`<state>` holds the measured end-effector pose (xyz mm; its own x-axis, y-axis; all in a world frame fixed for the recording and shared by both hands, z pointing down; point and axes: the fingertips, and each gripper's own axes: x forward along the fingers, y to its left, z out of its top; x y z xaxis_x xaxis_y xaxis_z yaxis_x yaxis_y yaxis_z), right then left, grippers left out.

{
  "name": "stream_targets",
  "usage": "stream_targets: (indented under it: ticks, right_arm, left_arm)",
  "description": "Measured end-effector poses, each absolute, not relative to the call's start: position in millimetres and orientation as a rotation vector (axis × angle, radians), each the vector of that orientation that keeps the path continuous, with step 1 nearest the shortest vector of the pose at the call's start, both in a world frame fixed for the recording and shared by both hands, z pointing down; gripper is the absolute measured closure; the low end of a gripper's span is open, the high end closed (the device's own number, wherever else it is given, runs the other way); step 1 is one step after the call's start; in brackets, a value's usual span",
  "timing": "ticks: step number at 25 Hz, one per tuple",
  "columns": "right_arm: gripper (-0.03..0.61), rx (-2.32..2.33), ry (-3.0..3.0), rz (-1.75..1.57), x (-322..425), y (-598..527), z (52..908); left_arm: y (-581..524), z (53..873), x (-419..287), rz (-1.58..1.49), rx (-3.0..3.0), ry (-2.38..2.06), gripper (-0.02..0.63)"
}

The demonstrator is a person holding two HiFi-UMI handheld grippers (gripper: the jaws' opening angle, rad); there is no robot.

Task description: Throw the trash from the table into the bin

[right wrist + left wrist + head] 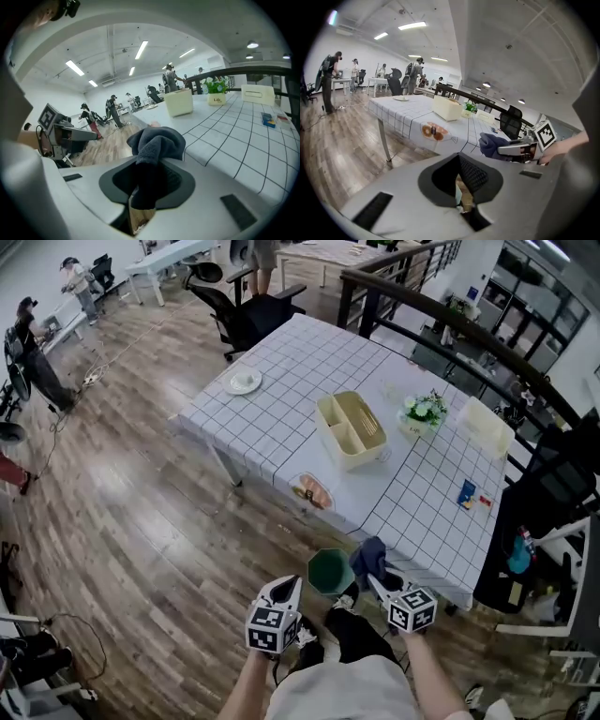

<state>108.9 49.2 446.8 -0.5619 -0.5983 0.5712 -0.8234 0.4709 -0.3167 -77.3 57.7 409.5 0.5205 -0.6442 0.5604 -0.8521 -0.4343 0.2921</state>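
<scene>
Gridded table [281, 381], bin [330, 570] in head view only; right gripper [146, 185] jaws clamp cloth [157, 143]; left gripper [461, 182] jaws closed

Bright, even light
Ceiling strips [411, 25] glow above the table [291, 371] — soft shadow beneath it, fisheye bend and dark corners.

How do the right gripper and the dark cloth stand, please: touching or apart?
Touching. The right gripper view shows the right gripper clamped on the dark cloth, which bunches out beyond its jaws.

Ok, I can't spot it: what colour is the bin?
Green bin; the head view shows it best.
</scene>
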Motion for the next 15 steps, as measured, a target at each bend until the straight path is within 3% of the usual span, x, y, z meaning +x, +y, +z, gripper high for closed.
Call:
stream_targets:
  ticks: [15]
  right_arm:
    - [0.488,0.949,-2.165,0.964,71,85,645]
  left_arm:
    - [84,583,-71,0.669,2.152,-1.055,0.586]
